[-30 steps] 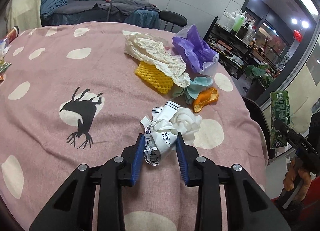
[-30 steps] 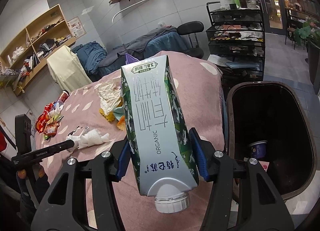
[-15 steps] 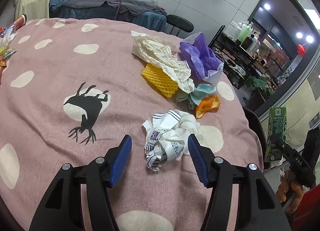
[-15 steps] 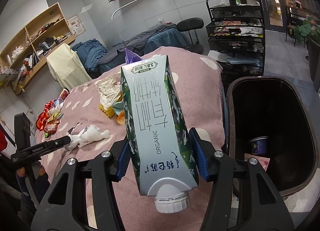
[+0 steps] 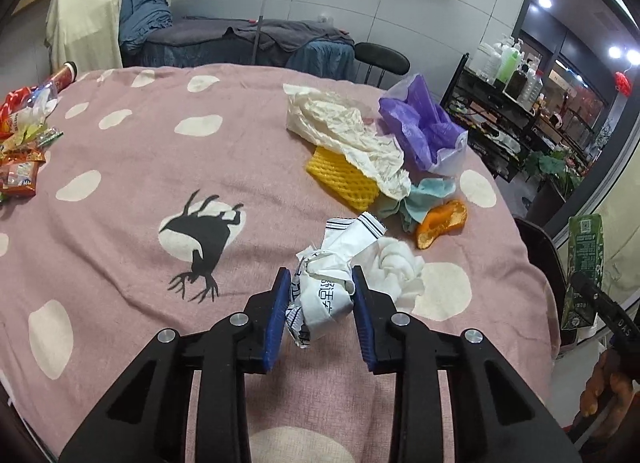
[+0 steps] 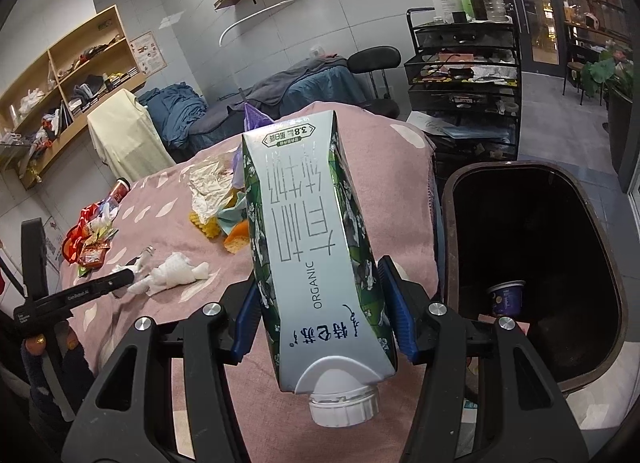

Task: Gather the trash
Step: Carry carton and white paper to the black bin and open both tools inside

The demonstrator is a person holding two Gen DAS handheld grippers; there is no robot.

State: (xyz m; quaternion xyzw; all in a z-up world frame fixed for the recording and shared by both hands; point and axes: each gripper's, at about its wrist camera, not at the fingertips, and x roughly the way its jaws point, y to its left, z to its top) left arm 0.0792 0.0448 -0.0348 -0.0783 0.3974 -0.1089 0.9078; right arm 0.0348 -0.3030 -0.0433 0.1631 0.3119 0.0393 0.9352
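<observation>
Though the milk carton (image 6: 316,247) is already pinched in the right tongs (image 6: 320,303), w/ blue pads pressed on both its sides, the next move turns on the bin (image 6: 600,223): its open mouth sits at the right of the right-wrist view, just beside the tongs, past the table edge. Carton's long axis runs up the frame, cap end at the bottom near the camera, flat end pointing away over the pink tablecloth (image 6: 168,231). So prob. a short swing toward frame right, then let go; the bin holds a small cup (image 6: 506,297) at the bottom.

Left tongs (image 5: 318,307) have just been closing & now clamp the crumpled printed wrapper (image 5: 324,291) at lower centre of the left-wrist view, pads touching it on both sides. A white tissue wad (image 5: 396,263) lies touching it, to its right; can't tell if it's joined to it. Orange peel (image 5: 440,223), yellow foam net (image 5: 344,179), cream paper (image 5: 348,135) & purple bag (image 5: 420,127) trail away to the upper right.

Right hand is the nearer one to the bin; left must cross the table.
</observation>
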